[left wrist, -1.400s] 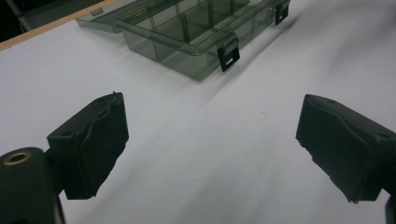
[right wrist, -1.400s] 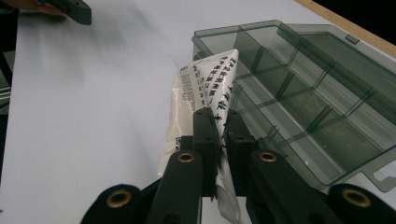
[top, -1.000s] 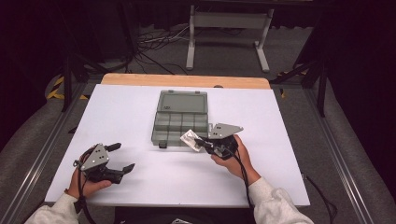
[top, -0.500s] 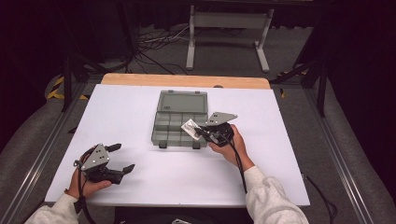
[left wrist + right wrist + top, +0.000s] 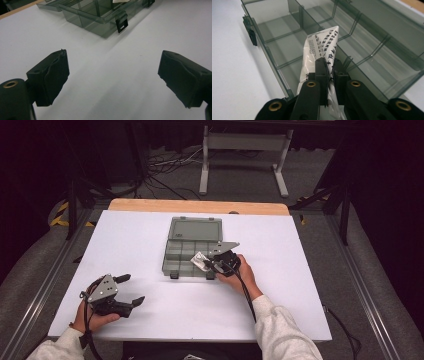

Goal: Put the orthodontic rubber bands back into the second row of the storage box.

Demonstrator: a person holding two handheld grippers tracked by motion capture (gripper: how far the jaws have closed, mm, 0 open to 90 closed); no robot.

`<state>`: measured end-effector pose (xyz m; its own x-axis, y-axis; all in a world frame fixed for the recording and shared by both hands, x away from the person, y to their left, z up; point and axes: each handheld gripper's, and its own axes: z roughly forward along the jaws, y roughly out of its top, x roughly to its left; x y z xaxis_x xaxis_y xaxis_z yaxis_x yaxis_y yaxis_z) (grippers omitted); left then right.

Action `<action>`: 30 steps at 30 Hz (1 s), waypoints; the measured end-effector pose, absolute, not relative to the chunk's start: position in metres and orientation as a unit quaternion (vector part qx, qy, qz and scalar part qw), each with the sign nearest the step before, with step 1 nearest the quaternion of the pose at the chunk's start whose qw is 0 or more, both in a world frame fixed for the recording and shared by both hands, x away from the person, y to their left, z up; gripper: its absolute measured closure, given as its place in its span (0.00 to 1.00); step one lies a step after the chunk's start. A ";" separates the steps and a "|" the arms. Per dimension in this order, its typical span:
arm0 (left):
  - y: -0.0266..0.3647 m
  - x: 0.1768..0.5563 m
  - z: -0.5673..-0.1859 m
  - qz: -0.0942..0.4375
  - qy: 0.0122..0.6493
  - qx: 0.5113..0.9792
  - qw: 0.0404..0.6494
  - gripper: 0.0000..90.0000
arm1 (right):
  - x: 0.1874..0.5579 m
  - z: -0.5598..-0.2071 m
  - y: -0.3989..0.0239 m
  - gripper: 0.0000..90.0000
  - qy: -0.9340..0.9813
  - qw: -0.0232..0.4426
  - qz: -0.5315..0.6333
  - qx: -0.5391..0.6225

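Observation:
A clear smoky plastic organizer box (image 5: 175,262) lies open at the table's middle, its lid (image 5: 195,228) flat behind it. My right gripper (image 5: 206,262) is shut on a small white packet (image 5: 200,259) with black print and holds it over the box's front compartments. In the right gripper view the packet (image 5: 320,47) sticks up from between the closed jaws, above the divided tray (image 5: 287,47). My left gripper (image 5: 131,289) rests at the near left of the table, open with nothing between its fingers (image 5: 52,75). The box's front corner with a black latch (image 5: 121,23) lies beyond it.
The white table top (image 5: 300,270) has a wooden far edge (image 5: 200,206). Behind it, on the floor, are a white stand (image 5: 245,150) and loose cables (image 5: 160,165). Dark metal rails run along both sides of the table.
My right hand has carried the packet to the left and a little down, from beside the box's right end to over its front compartments. The left hand has kept still.

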<state>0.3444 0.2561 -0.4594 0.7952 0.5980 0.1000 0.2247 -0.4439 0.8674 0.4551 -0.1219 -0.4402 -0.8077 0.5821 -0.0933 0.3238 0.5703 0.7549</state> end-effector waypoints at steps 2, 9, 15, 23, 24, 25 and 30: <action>0.256 0.345 -0.460 0.200 0.248 0.826 0.465 0.12 | 0.457 -0.443 -0.121 0.95 0.874 0.158 0.380 0.259; 0.255 0.345 -0.460 0.200 0.246 0.827 0.464 0.12 | 0.458 -0.447 -0.117 0.95 0.882 0.141 0.371 0.254; 0.254 0.345 -0.460 0.200 0.244 0.829 0.462 0.12 | 0.461 -0.449 -0.116 0.94 0.882 0.132 0.370 0.260; 0.254 0.344 -0.460 0.200 0.244 0.829 0.462 0.12 | 0.461 -0.448 -0.118 0.86 0.878 0.141 0.372 0.267; 0.254 0.344 -0.460 0.200 0.243 0.829 0.462 0.12 | 0.461 -0.447 -0.118 0.84 0.876 0.144 0.373 0.268; 0.254 0.344 -0.460 0.200 0.243 0.829 0.462 0.12 | 0.461 -0.446 -0.119 0.82 0.875 0.147 0.374 0.269; 0.255 0.344 -0.459 0.201 0.242 0.828 0.463 0.12 | 0.460 -0.444 -0.121 0.74 0.872 0.152 0.379 0.271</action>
